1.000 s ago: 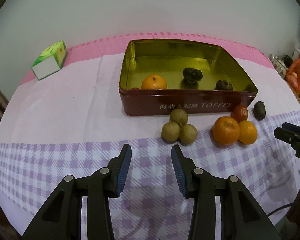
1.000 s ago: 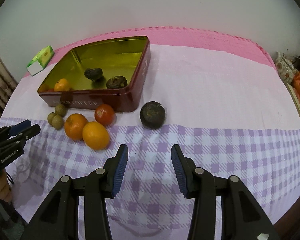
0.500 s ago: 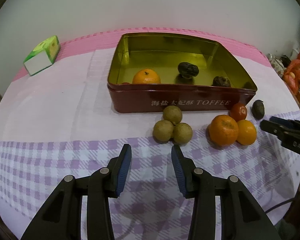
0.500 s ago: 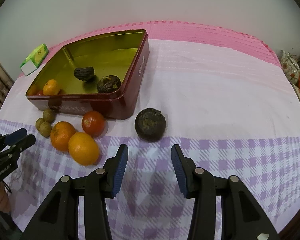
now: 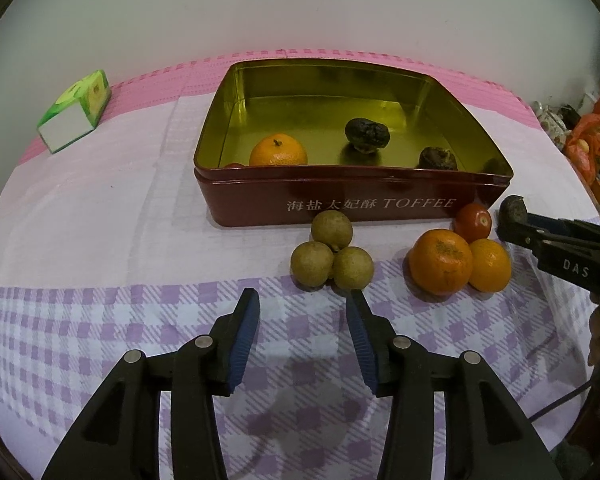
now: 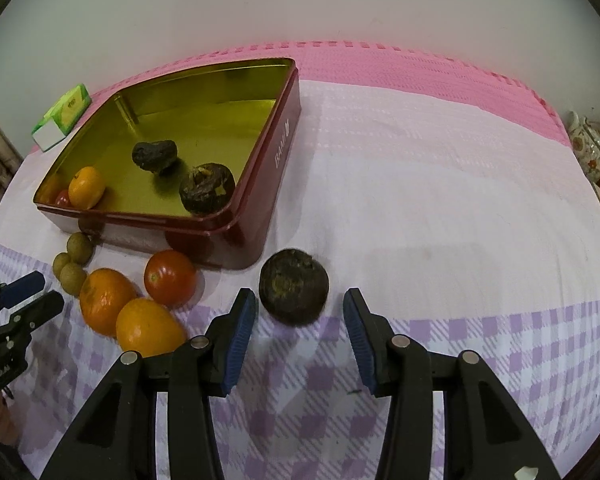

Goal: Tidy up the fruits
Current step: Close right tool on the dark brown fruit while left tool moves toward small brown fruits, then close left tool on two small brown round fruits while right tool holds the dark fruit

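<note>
Far left, near the wall: small green-and-white cardboard box (image 5: 74, 110) on the pink-and-lilac checked tablecloth (image 5: 100, 208). Centre: open maroon rectangular toffee tin with gold inside (image 5: 352, 204), holding one orange mandarin (image 5: 278, 151) and two wrinkled dark brown fruits (image 5: 367, 133). Just in front of the tin: three round tan longans (image 5: 331, 250), touching in a cluster. Left gripper (image 5: 302, 316) poised short of them, jaws opening, nothing between. Further right: two oranges (image 5: 441, 262) pressed together, small red tomato (image 5: 473, 223) behind. Rightmost: lone round dark brown fruit (image 6: 293, 287) on the cloth beside the tin's corner, just ahead of the right gripper (image 6: 299, 312), jaws parted, not touching it.
</note>
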{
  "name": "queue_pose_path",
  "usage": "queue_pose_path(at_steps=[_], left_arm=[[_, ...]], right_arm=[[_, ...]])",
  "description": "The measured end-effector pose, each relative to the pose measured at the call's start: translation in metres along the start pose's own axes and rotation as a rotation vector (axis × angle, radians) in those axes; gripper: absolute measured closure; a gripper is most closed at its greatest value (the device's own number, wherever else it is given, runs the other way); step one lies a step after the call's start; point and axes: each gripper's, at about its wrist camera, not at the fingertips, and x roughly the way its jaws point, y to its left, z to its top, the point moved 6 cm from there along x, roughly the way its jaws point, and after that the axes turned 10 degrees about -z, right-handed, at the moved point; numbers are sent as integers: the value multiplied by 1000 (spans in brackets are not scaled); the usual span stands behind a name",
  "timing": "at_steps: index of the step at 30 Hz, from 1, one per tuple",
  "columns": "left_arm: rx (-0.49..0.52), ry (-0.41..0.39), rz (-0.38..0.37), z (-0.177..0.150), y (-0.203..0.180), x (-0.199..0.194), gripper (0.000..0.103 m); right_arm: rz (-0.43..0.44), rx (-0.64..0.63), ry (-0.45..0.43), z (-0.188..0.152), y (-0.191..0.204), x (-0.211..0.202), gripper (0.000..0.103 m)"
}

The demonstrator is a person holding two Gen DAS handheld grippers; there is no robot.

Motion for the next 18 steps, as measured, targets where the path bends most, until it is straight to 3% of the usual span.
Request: queue_pose_path(at_steps=[6, 18], left_arm=[[4, 5, 1, 2, -4, 2, 56], [11, -1, 14, 2, -10, 2, 52]], right_arm=[[-11, -17, -10, 3, 1, 2, 71], [5, 6, 8, -14, -1, -8, 72]])
